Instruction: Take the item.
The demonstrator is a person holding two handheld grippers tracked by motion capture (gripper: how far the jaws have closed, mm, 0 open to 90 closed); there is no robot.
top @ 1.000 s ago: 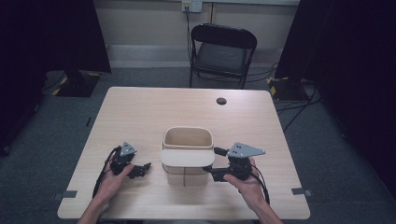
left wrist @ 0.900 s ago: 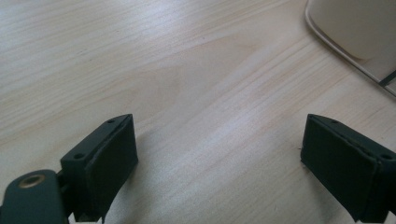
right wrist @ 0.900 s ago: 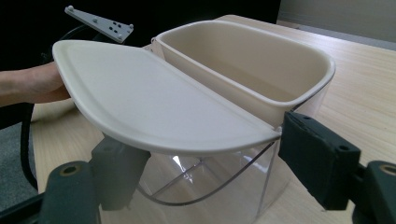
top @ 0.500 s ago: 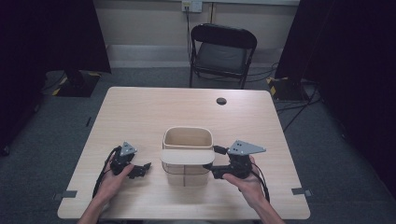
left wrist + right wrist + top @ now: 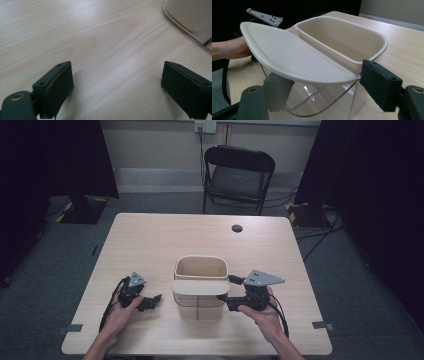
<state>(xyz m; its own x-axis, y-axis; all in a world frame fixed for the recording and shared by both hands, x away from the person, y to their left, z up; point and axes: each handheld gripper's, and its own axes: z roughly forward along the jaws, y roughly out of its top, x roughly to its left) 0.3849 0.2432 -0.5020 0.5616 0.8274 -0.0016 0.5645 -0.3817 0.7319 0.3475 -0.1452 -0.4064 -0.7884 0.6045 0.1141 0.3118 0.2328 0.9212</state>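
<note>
**Cream lid flanked as the right jaws narrow**

Cream plastic is what the work turns on. A clear bin [image 5: 200, 302] stands near the front middle of the desk [image 5: 150, 240], with a cream tub [image 5: 201, 266] seated in its far half and a cream lid [image 5: 200, 286] lying over its near half.

One thing has changed: the right hand-held gripper [image 5: 324, 90], at the bin's 3 o'clock, has just been closing its jaws. They stand half spread around the bin's near corner. One pad sits beneath the lid's edge and the other against the lid's tip, but no firm pinch shows. Neither hand has shifted, and the bin and lid lie as before. I judge this the settling of a grasp on the lid, not yet a lift.

At 9 o'clock of the bin, the left hand-held gripper [image 5: 155, 298] rests on the desk, spread wide on nothing, with bare wood between its pads.

A small black disc [image 5: 237, 228] lies at the bin's 1 o'clock, well apart, and a folding chair [image 5: 235, 175] stands beyond the desk at 12. Nothing blocks the lid; the tub's rim, touching its far edge, could catch it.
</note>
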